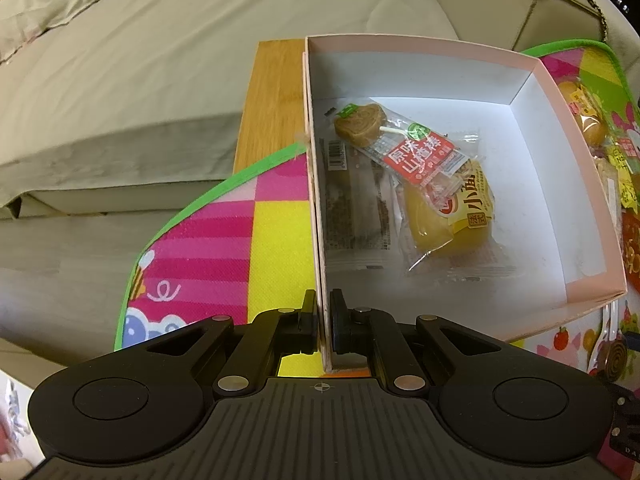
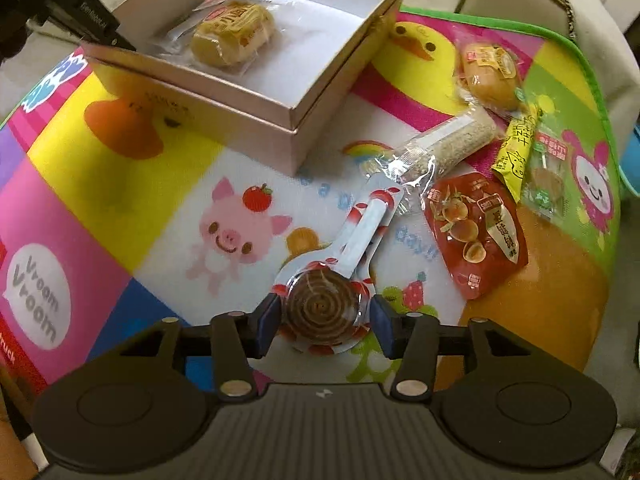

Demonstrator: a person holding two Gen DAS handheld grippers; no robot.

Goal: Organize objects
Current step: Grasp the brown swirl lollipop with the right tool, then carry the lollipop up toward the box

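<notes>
A pink cardboard box (image 1: 576, 184) with a white inside stands on a colourful play mat (image 1: 208, 240). My left gripper (image 1: 323, 320) is shut on the box's near left wall. Inside lie a hawthorn lollipop packet (image 1: 416, 152), a yellow cake packet (image 1: 456, 216) and a clear flat packet (image 1: 356, 208). In the right wrist view the box (image 2: 256, 120) sits at the upper left. My right gripper (image 2: 324, 320) is open around the round head of a wrapped spiral lollipop (image 2: 320, 308) lying on the mat (image 2: 120, 160); its pads stand just beside the wrapper.
Loose snacks lie on the mat right of the box: a bun packet (image 2: 492, 76), a sesame stick (image 2: 440, 144), a red packet (image 2: 476, 232), a yellow stick (image 2: 516, 152) and a green lollipop packet (image 2: 548, 176). A beige sofa (image 1: 120, 80) surrounds the wooden table (image 1: 272, 96).
</notes>
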